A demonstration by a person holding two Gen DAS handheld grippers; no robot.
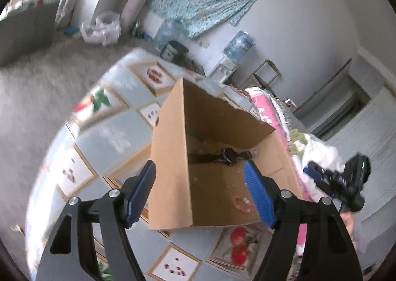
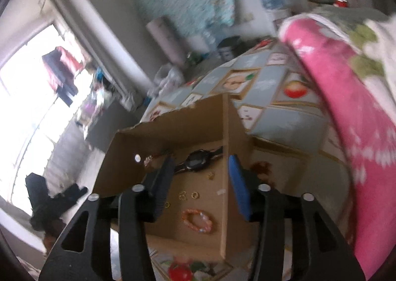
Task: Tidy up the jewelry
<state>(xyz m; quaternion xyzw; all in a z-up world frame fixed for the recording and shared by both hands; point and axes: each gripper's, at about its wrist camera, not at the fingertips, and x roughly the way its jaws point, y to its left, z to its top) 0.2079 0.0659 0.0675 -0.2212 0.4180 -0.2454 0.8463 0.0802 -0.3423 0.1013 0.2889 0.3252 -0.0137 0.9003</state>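
left tool (image 1: pixel 199 186): wide open, empty | right tool (image 2: pixel 201 182): open, empty | watch (image 2: pixel 196 162): in box (image 2: pixel 158 127), dead ahead, strap crosswise, right probably nearer

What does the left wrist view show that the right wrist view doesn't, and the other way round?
Only the left wrist view: the open left gripper straddling a side wall of the brown cardboard box, with nothing between its pads, and the right gripper seen from outside.

Only the right wrist view: the open right gripper straddling the opposite wall, small gold rings on the box floor, and a bright window.

Both: the black wristwatch and the orange and white beaded bracelet inside the box, on the tile-patterned tablecloth.
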